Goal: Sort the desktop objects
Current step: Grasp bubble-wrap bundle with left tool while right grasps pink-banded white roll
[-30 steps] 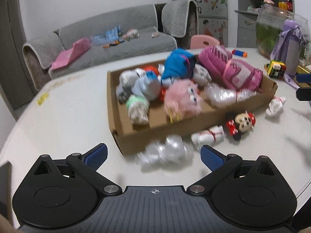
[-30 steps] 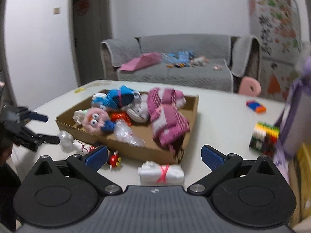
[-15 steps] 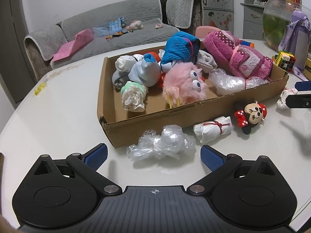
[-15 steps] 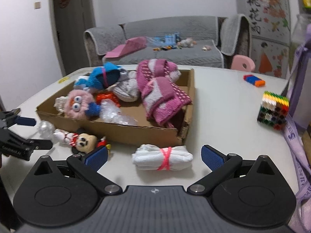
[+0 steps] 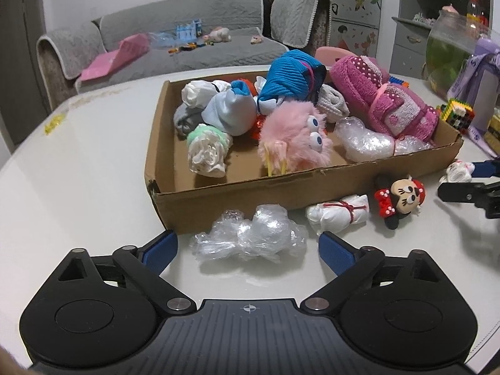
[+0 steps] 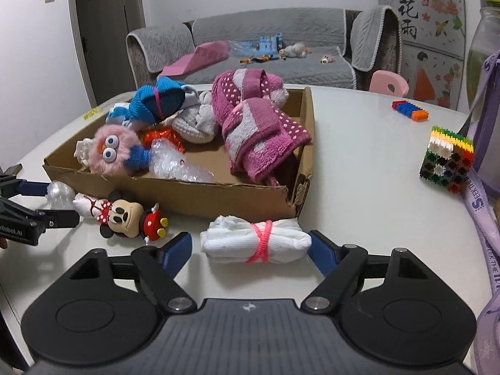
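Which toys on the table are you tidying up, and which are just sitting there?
Being tidied:
- cardboard box
- plastic wrap bundle, between the left hand-held gripper pads
- white sock roll, between the right hand-held gripper pads
- mouse doll

Just sitting there:
- block cube
- sofa

Both my claws closing in: left claw (image 5: 247,245) around plastic wad (image 5: 250,237), right claw (image 6: 248,247) around white sock roll (image 6: 254,242).
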Demonstrator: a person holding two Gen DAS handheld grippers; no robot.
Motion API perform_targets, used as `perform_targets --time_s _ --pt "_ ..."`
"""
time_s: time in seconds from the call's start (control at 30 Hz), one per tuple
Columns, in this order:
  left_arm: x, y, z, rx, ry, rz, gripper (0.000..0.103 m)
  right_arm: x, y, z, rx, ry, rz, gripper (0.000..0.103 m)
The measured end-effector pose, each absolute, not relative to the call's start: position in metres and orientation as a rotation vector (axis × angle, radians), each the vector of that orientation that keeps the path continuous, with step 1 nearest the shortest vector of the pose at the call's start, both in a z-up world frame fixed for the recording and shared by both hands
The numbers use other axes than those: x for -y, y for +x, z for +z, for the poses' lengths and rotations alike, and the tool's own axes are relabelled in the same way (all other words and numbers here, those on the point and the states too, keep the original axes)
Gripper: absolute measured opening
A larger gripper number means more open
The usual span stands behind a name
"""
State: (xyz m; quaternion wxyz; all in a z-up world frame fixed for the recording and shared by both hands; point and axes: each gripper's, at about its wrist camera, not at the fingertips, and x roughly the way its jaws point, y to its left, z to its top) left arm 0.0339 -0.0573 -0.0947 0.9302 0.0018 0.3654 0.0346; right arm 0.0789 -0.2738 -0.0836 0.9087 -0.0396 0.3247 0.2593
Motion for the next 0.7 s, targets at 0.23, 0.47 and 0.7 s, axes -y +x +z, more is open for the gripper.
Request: perform_targets --time_s 0.23,0.47,0.7 --pt "0.064 0.029 -0.091 -0.737 0.007 0.014 0.074 0.273 0.076 -0.083 -0.662 -0.097 0.532 0.059" --pt "0.068 0.028 -0.09 -0.732 0.018 0.002 0.064 0.27 0.07 -0.08 -0.644 -0.106 0.569 0.056" --pt "0.067 0.018 -0.085 -0.723 0.024 0.001 0.062 0.273 0.064 -0.073 -0.618 -0.077 0.588 0.056"
